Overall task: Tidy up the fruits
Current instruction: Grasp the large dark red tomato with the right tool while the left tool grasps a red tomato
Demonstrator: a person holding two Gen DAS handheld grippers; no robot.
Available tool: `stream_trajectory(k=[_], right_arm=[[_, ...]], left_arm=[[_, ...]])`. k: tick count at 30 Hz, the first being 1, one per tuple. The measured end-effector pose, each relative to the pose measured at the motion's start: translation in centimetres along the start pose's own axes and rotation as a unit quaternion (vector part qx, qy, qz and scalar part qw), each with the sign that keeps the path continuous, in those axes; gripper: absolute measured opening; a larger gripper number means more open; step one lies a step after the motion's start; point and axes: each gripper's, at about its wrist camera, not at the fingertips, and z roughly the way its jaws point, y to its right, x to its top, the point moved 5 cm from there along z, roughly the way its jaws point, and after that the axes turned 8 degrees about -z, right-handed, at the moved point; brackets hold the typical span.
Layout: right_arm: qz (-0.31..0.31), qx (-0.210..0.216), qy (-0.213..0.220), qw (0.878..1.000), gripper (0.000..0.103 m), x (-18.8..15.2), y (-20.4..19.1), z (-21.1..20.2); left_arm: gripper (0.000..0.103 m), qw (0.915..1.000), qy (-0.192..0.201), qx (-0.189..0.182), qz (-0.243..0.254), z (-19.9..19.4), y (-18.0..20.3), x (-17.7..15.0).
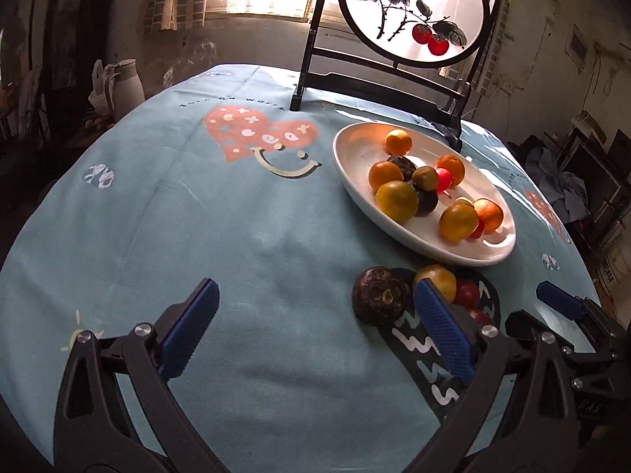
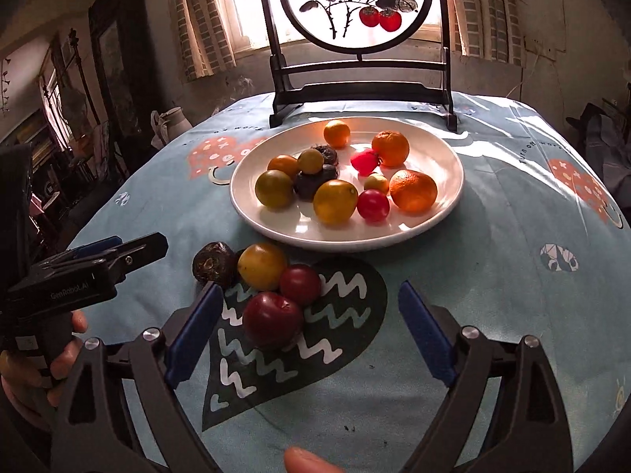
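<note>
A white oval plate point(image 2: 445, 146) point(image 1: 355, 138) holds several oranges, yellow fruits, dark fruits and red fruits. In front of it on the blue tablecloth lie a dark wrinkled fruit point(image 2: 213, 262) point(image 1: 379, 295), a yellow fruit point(image 2: 262, 266) point(image 1: 439, 278), a small red fruit point(image 2: 300, 284) point(image 1: 467, 293) and a dark red plum point(image 2: 273, 320). My right gripper point(image 2: 305, 331) is open, its left finger beside the plum. My left gripper point(image 1: 315, 327) is open and empty, the dark fruit just inside its right finger. The left gripper also shows in the right wrist view point(image 2: 118, 248).
A black-framed round painted screen point(image 2: 355, 4) point(image 1: 402, 12) stands behind the plate at the table's far edge. A white jug point(image 1: 126, 82) sits beyond the table on the left. The tablecloth carries heart prints point(image 1: 260, 134).
</note>
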Motion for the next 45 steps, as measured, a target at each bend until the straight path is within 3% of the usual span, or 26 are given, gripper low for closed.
stream_trajectory(k=[12, 23, 36, 45], right_arm=[[-0.006, 0.005, -0.012, 1.0, 0.091, -0.4, -0.4, 0.5], [-0.016, 0.03, -0.036, 0.999, 0.091, -1.2, -1.4, 1.4], [-0.009, 0.048, -0.059, 0.997, 0.066, -2.0, -1.9, 3.2], [0.0, 0.063, -0.053, 0.997, 0.064, -2.0, -2.3, 3.6]], left_arm=[[0.101, 0.9991, 0.004, 0.015, 0.039, 0.0, 1.0, -0.7], [0.101, 0.9995, 0.0, 0.007, 0.03, -0.2, 0.7, -0.6], [0.101, 0.9994, 0.007, 0.008, 0.032, -0.7, 0.7, -0.5], [0.101, 0.9992, 0.012, 0.015, 0.035, -0.7, 0.7, -0.4]])
